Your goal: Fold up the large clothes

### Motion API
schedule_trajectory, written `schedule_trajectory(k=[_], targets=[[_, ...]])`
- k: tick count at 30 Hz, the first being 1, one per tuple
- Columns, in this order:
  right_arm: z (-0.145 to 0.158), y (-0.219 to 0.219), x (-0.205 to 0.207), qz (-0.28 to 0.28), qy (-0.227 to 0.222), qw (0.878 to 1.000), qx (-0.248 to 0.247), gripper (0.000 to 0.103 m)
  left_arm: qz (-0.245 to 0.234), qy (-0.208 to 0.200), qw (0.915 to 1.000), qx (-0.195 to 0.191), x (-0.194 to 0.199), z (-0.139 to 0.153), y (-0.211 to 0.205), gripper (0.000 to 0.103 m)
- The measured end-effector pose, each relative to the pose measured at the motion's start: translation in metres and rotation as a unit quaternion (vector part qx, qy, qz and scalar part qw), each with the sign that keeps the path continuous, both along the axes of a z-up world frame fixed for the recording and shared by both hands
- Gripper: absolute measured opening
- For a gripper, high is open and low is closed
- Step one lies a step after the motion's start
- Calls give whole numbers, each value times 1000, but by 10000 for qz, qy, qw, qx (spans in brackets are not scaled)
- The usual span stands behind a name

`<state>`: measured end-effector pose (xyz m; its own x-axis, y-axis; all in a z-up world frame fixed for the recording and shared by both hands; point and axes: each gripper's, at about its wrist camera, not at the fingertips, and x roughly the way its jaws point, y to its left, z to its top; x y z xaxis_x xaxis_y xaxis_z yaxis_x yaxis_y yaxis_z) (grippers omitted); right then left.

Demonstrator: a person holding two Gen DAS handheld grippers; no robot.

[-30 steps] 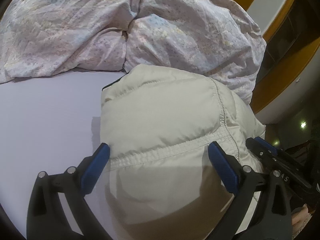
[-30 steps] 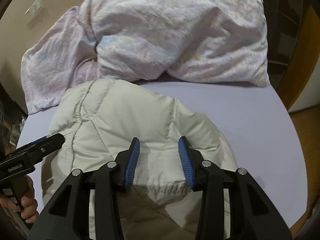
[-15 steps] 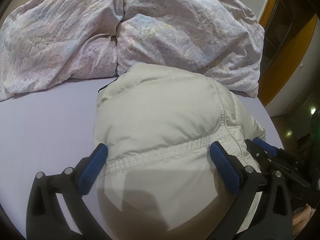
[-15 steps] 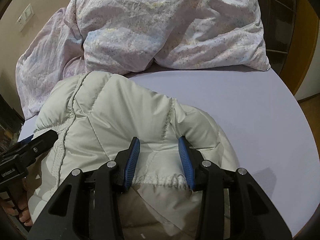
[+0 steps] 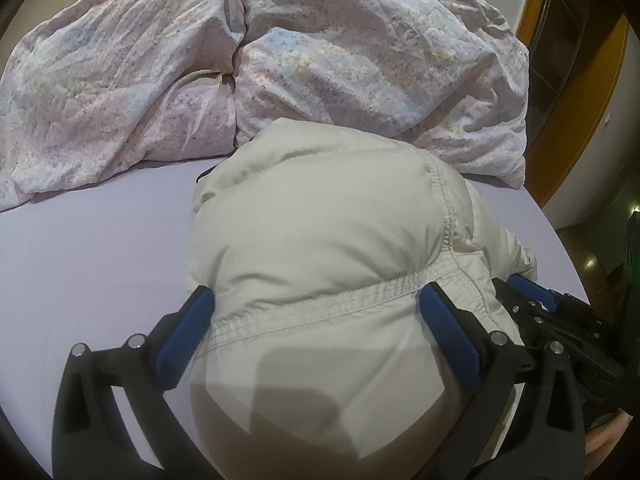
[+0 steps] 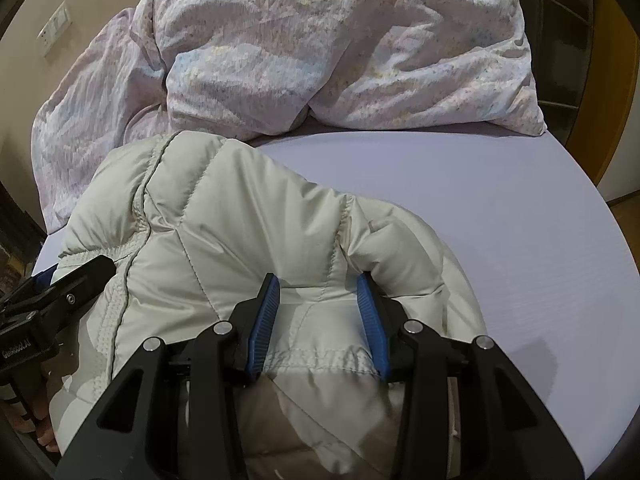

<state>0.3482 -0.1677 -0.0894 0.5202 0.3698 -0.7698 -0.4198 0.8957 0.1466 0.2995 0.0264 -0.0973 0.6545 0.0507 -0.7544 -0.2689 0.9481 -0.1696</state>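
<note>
A puffy cream down jacket (image 5: pixel 320 220) lies bunched on the lavender bed sheet (image 5: pixel 92 248). My left gripper (image 5: pixel 316 300) has its jaws wide, and both blue pads press a thick fold at the stitched hem. My right gripper (image 6: pixel 320 300) pinches a narrower bunch of the jacket (image 6: pixel 240 220) near another seam, its pads closed on the fabric. The left gripper (image 6: pixel 60 292) shows at the left edge of the right wrist view, against the jacket's side. The right gripper (image 5: pixel 552 312) shows at the right edge of the left wrist view.
A crumpled pastel floral duvet (image 5: pixel 280 60) is heaped along the far side of the bed, just beyond the jacket. Bare sheet (image 6: pixel 500 220) stretches right of the jacket. A wall socket (image 6: pixel 54 28) sits at the upper left. Wooden trim (image 5: pixel 580 92) stands past the bed's right edge.
Both grippers have sunk toward the bed with the jacket still held. The jacket's bulk now sits lower and closer to the duvet. Neither gripper's jaws have changed.
</note>
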Motion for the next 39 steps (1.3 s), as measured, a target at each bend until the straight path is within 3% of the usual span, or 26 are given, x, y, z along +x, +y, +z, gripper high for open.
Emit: schedule_trajectory(k=[39], targets=[[-6, 2, 3, 28, -80, 9999, 72, 42, 78, -144, 9993, 332, 0, -9, -4, 101]])
